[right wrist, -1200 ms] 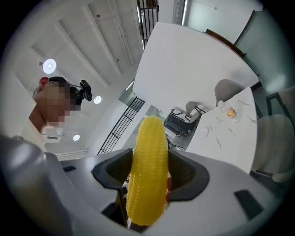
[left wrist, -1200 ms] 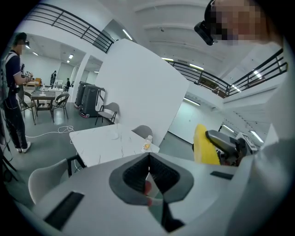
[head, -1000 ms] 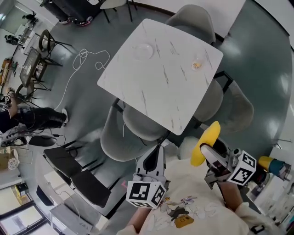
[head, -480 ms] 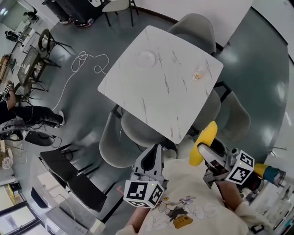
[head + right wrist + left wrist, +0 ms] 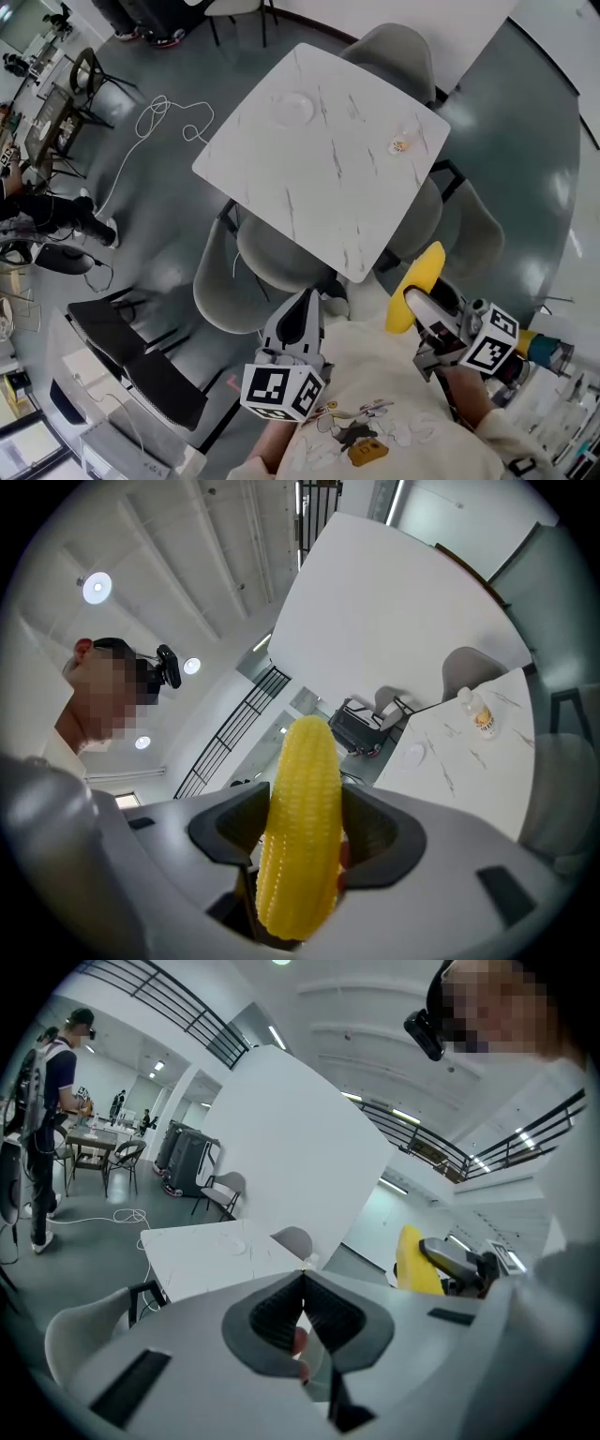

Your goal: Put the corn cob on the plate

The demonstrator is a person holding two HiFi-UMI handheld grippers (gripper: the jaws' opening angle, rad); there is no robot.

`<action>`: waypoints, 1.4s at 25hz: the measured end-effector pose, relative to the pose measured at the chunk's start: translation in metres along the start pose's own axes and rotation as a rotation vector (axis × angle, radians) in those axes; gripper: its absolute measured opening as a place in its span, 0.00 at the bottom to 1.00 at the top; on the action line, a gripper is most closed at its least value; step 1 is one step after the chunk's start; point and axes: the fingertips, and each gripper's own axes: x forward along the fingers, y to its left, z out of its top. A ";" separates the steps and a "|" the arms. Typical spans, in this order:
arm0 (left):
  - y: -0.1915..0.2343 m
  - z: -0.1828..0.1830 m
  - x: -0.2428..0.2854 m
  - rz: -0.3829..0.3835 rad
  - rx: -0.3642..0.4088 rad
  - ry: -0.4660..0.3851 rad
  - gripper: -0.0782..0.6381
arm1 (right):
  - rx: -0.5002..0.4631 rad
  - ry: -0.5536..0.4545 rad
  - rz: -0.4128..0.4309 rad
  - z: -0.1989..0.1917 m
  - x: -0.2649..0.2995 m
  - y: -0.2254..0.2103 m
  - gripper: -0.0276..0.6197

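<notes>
A yellow corn cob sticks up between the jaws of my right gripper, which is shut on it near my chest. A clear plate lies on the far left part of the white marble table. My left gripper is shut with nothing in it, held low in front of me, short of the table's near corner. Both grippers are well short of the plate.
A small bottle stands near the table's right edge. Grey chairs ring the table. A white cable lies on the floor at the left. People stand at a far table.
The head view has shifted a little; the table sits slightly higher and further left in frame. Both grippers keep their hold and stay near my chest.
</notes>
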 end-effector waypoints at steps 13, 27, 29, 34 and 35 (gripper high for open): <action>0.011 0.013 0.015 0.067 -0.032 -0.034 0.12 | -0.044 0.092 0.040 0.020 0.039 -0.015 0.42; 0.018 0.045 0.069 0.179 -0.062 -0.056 0.12 | -0.038 0.229 0.134 0.062 0.099 -0.043 0.42; 0.021 0.045 0.076 0.199 -0.072 -0.051 0.12 | -0.040 0.252 0.151 0.066 0.110 -0.049 0.42; 0.027 0.050 0.096 0.229 -0.073 -0.038 0.12 | -0.049 0.278 0.179 0.080 0.134 -0.062 0.42; 0.029 0.052 0.099 0.236 -0.075 -0.036 0.12 | -0.051 0.282 0.183 0.082 0.139 -0.064 0.42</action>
